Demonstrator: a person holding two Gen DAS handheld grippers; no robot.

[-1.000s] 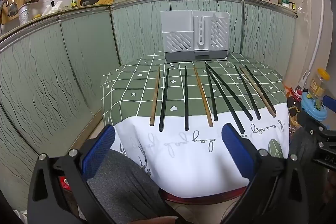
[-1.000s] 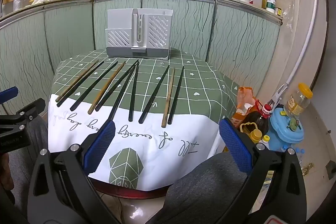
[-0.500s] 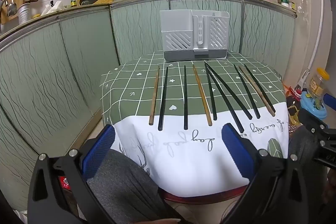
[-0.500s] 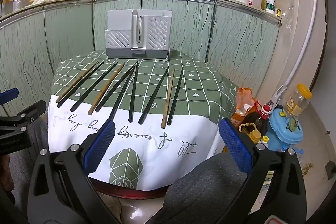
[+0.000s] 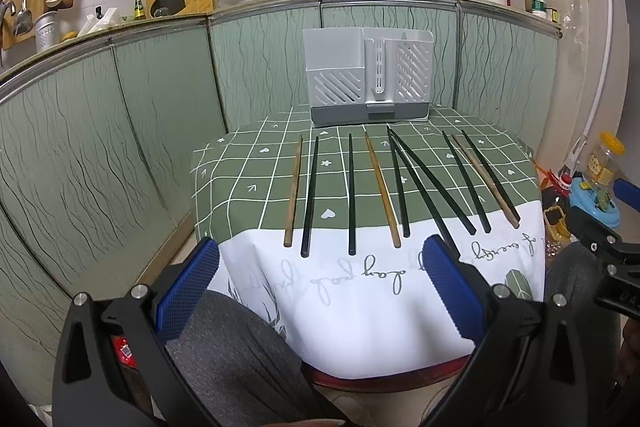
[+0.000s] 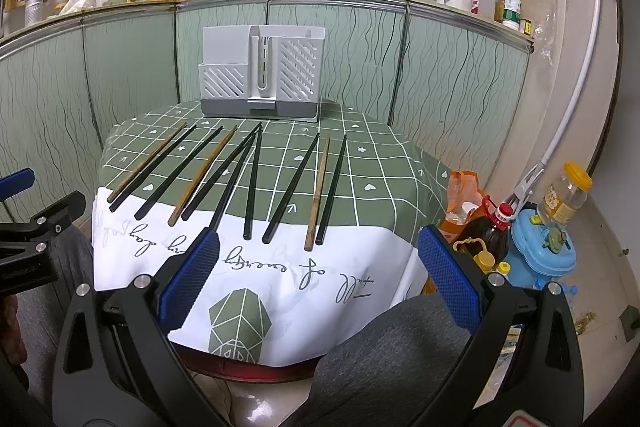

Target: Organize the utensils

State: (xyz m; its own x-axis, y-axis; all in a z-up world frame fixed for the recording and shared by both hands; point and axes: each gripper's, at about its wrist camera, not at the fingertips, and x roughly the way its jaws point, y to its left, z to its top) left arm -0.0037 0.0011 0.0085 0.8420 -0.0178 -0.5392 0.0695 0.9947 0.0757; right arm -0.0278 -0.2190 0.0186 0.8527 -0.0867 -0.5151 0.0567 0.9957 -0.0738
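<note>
Several black and wooden chopsticks (image 5: pixel 351 193) lie side by side on a small table with a green checked cloth (image 5: pixel 248 179), also seen in the right wrist view (image 6: pixel 252 183). A white and grey slotted utensil holder (image 5: pixel 368 81) stands upright at the table's far edge, also in the right wrist view (image 6: pixel 262 71). My left gripper (image 5: pixel 320 287) is open and empty, held short of the table's near edge. My right gripper (image 6: pixel 318 281) is open and empty, also in front of the near edge.
Green panelled walls (image 5: pixel 120 131) enclose the table's left and back. Bottles, a blue container and a jar (image 6: pixel 536 227) stand on the floor at the right. The person's grey-clad knees (image 5: pixel 240 355) are below both grippers.
Both grippers have stayed nearly still. The view has barely shifted, and the chopsticks and holder have not moved.
</note>
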